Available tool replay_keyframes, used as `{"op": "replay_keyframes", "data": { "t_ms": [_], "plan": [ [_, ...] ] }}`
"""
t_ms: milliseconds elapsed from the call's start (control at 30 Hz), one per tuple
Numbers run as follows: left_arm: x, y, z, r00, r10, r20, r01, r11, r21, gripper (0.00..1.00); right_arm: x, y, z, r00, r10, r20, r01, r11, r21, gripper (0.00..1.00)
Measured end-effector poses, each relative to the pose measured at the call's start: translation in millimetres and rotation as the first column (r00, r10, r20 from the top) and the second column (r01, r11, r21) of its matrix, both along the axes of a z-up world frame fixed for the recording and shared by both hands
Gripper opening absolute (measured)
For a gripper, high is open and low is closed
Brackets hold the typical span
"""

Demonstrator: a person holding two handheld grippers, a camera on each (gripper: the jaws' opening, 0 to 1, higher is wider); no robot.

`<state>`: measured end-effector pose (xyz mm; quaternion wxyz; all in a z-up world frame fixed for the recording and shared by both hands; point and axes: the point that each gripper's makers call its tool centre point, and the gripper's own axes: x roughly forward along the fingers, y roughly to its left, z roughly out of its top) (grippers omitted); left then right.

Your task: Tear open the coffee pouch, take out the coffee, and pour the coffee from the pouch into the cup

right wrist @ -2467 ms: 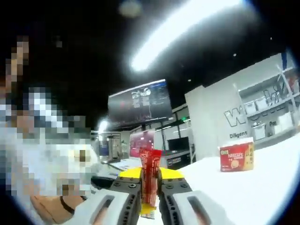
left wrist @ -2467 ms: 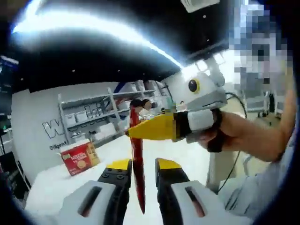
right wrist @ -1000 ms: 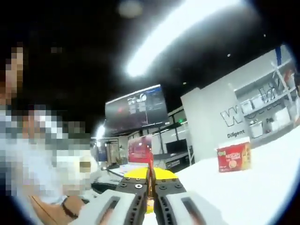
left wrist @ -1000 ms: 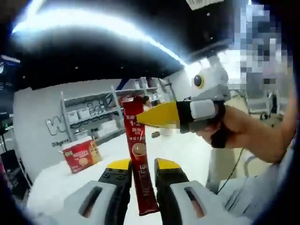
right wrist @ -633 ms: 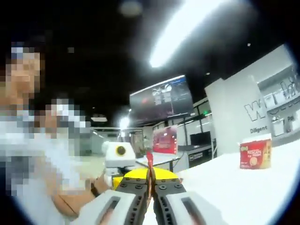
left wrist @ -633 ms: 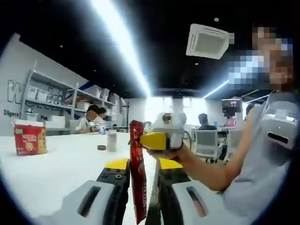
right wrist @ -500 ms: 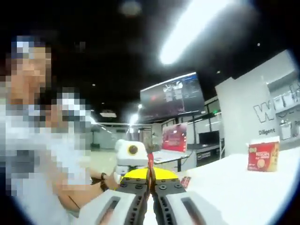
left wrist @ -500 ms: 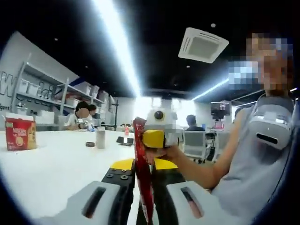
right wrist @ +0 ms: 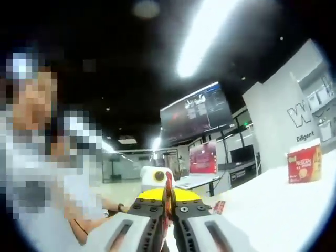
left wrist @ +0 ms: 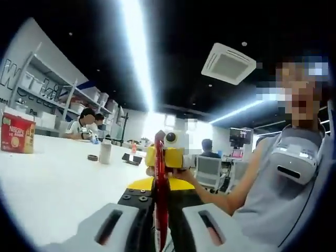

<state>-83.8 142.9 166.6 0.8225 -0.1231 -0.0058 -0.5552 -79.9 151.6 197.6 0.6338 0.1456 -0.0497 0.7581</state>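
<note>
The white table (left wrist: 47, 184) takes the lower left of the left gripper view and the lower right of the right gripper view (right wrist: 273, 210). A person in a grey shirt (left wrist: 273, 210) sits at right in the left gripper view.

The red coffee pouch (left wrist: 160, 189) stands upright, seen edge-on, between the jaws of the left gripper (left wrist: 160, 202); the jaws are almost together and clamp its lower part. The pouch top is just at the yellow tip of the right gripper (left wrist: 165, 156), held by a hand (left wrist: 184, 173) behind it. In the right gripper view, the right gripper (right wrist: 168, 206) has jaws nearly closed on the thin red edge of the pouch (right wrist: 168, 191).

A red Nescafe box (left wrist: 16, 132) stands far left on the table, well apart from the pouch; also seen at right (right wrist: 304, 164). A small red packet (right wrist: 218, 207) lies on the table near the jaws. Further back, a bottle (left wrist: 105, 152) and a small dark round thing (left wrist: 93, 157).
</note>
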Motion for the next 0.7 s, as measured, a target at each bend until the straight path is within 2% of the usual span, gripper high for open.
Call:
{"op": "replay_keyframes", "data": {
  "t_ms": [33,100,133,367,433,467,567,700],
  "plan": [
    [0.3,0,-0.3,1.0,0.001,-0.002,-0.001,1.0,0.001,0.1,1,0,1.0,1.0,0.004,-0.012,-0.004,1.0,0.013,0.07],
    [-2.6,-1,-2.1,1.0,0.0,0.001,0.0,1.0,0.009,0.1,-3,-2,2.7,0.995,0.054,-0.078,-0.052,0.998,0.031,0.09],
    [-4.3,-1,-2.3,1.0,-0.002,0.006,0.002,1.0,0.013,0.1,-3,-2,2.5,0.995,0.058,-0.085,-0.055,0.998,0.029,0.09],
    [-4.8,-4,-4.1,1.0,0.0,0.008,0.0,0.999,0.032,0.1,-7,-2,1.3,0.996,0.041,-0.083,-0.04,0.999,0.005,0.03],
    [-0.7,-5,-0.5,0.998,0.02,0.066,-0.021,1.0,0.023,0.13,-5,-3,2.7,0.995,0.03,-0.094,-0.029,1.0,0.009,0.02],
    [-2.0,-6,-1.9,0.998,0.011,0.069,-0.012,1.0,0.025,0.15,-4,-4,3.6,0.995,0.028,-0.099,-0.027,1.0,0.011,0.02],
    [-2.4,-11,-15.3,0.998,-0.011,0.056,0.005,0.996,0.091,0.16,0,-10,11.8,0.994,0.014,-0.113,-0.01,0.999,0.04,0.02],
    [2.6,-9,-16.0,0.999,-0.001,0.035,-0.002,0.996,0.084,0.11,-1,-11,13.6,0.996,0.0,-0.091,0.002,1.0,0.028,0.03]
  ]
}}
